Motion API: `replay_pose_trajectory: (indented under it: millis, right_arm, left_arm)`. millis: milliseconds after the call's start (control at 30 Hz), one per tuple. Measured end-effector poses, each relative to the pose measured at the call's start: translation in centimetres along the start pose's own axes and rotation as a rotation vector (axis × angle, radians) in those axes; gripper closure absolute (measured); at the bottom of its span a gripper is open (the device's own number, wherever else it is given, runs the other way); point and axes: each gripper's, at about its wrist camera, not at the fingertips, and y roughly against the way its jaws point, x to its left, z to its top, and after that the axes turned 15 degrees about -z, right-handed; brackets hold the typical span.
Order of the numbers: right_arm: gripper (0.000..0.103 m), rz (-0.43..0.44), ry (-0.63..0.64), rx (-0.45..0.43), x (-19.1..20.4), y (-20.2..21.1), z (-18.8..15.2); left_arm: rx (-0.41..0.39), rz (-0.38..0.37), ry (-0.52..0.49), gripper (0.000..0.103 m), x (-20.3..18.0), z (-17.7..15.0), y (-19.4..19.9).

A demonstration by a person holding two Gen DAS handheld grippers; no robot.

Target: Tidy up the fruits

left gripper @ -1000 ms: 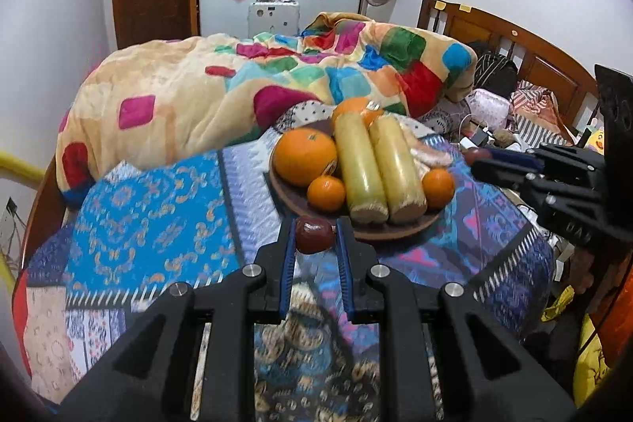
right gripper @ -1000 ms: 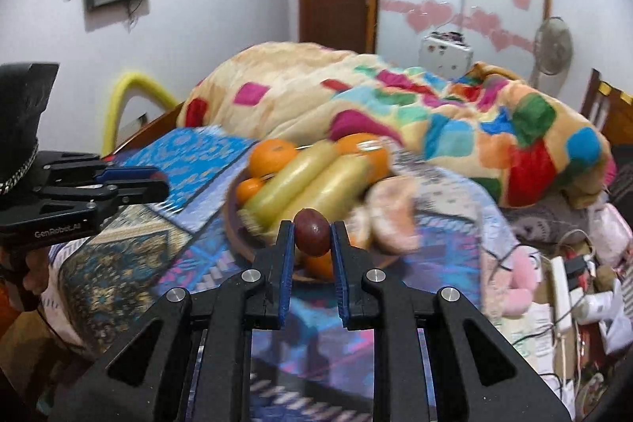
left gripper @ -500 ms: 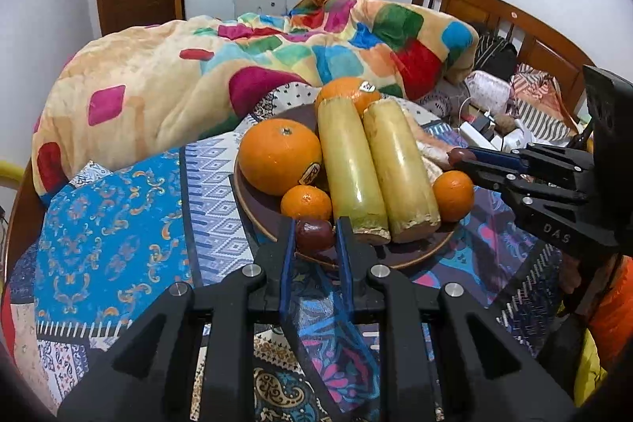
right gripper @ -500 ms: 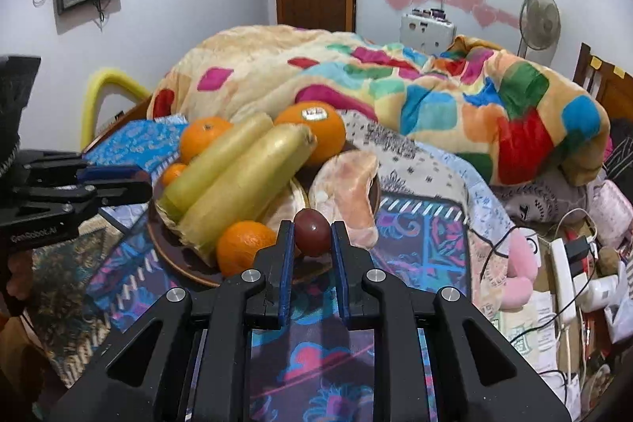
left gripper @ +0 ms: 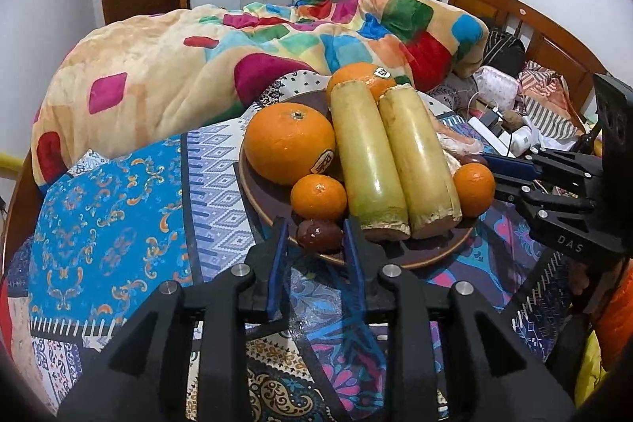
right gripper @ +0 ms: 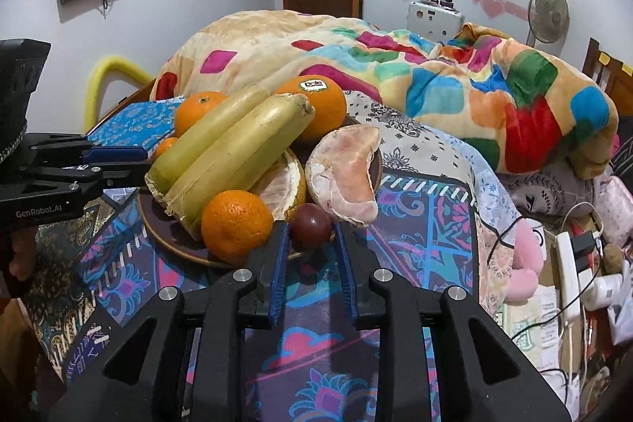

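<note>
A brown plate on the patterned table holds oranges, two sugarcane pieces and pomelo segments. My left gripper is open, its blue pads apart on either side of a dark red fruit that rests on the plate's near rim. My right gripper is open too, its pads apart around another dark red fruit lying at the plate's edge beside a small orange. Each gripper shows in the other's view.
A bed with a colourful quilt lies right behind the table. Cables, a power strip and clutter are on the right side. A yellow padded rail stands at the left. The patterned tablecloth spreads left of the plate.
Both grippers moved in to the plate carrying a dark red fruit each, then opened; both fruits now rest on the plate's rim between parted pads.
</note>
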Motion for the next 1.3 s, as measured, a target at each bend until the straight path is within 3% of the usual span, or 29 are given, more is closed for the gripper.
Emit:
replay_pose_trajectory:
  millis: [200,333,567,700,800,967,1133,1300]
  right_arm:
    - [0.075,-0.024,-0.012,-0.01,-0.5,1.3,-0.3]
    - [0.075,-0.026,-0.038,-0.05,-0.9,4.1,0.1]
    - [0.075,-0.033,-0.099,-0.263,-0.5,14.6,1.4]
    - [0.065,-0.044,-0.141,-0.399,0.3,20.1,1.2]
    - [0.063,-0.052,-0.173,-0.491,1.3,23.9,0.4]
    - [0.047,-0.06,-0.21,-0.594,2.9,28.1,-1.4]
    - [0.023,-0.075,-0.243,-0.632,3.7,29.4,-2.6]
    - [0.006,-0.114,-0.246,-0.629,3.9,29.4,-2.9]
  left_arm:
    - [-0.03,0.018,-0.003,0.073,-0.7,-0.6,1.9]
    - [-0.11,0.052,-0.031,0.073,-2.7,-0.7,5.3]
    - [-0.31,0.072,-0.092,0.073,-7.9,-1.2,13.9]
    - [-0.446,0.102,-0.144,0.072,-11.9,-2.5,19.1]
    - [-0.523,0.127,-0.163,0.063,-14.0,-3.8,21.8]
    - [-0.621,0.14,-0.18,0.042,-16.5,-6.1,25.1]
    - [-0.679,0.184,-0.198,0.024,-18.0,-7.9,26.7]
    - [-0.702,0.194,-0.187,0.007,-18.3,-9.0,27.4]
